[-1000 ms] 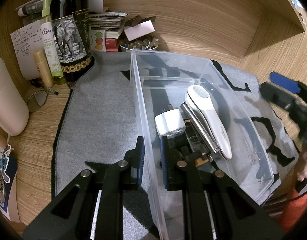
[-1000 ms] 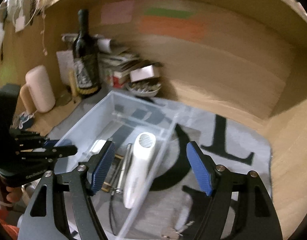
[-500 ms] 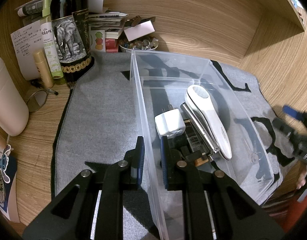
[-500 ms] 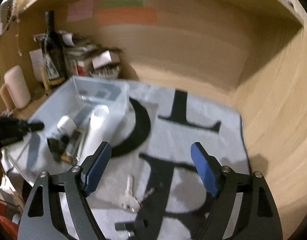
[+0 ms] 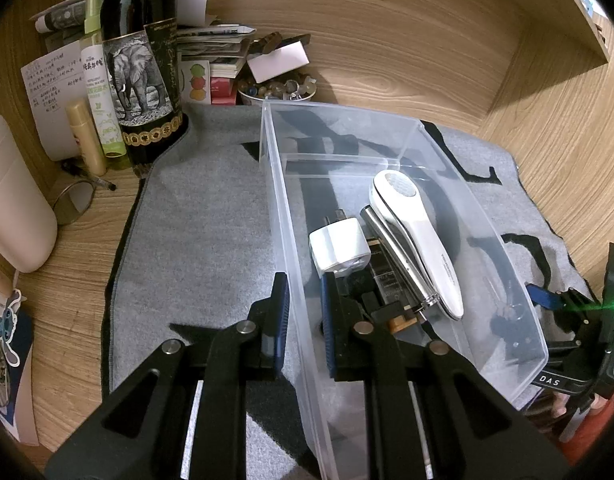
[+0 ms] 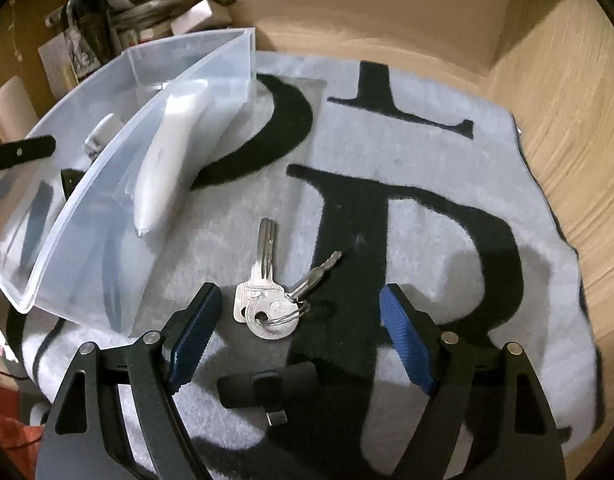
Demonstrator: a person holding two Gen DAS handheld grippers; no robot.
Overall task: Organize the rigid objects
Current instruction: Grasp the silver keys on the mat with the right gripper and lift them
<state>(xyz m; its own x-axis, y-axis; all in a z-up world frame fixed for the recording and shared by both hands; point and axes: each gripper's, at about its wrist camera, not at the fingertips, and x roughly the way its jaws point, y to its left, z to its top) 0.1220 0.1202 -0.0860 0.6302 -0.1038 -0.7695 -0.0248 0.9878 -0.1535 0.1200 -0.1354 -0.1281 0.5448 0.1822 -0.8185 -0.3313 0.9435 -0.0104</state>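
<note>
While your left tongs (image 5: 303, 316) clamp the clear plastic bin's wall (image 5: 285, 232), right tongs (image 6: 297, 334) gape: those thin, light, slippery silver keys (image 6: 265, 304) want pinching across the stacked heads.

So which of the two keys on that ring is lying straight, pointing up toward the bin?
The larger key, its long grooved blade aimed at the clear bin. The smaller key angles off to the right instead.

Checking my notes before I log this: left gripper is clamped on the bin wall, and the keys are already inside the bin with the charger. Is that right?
Not quite. The left gripper is clamped on the clear bin wall, and the white charger is inside, but the keys are not. The right wrist view shows them lying on the grey mat outside the bin, between the right gripper's open jaws.
</note>
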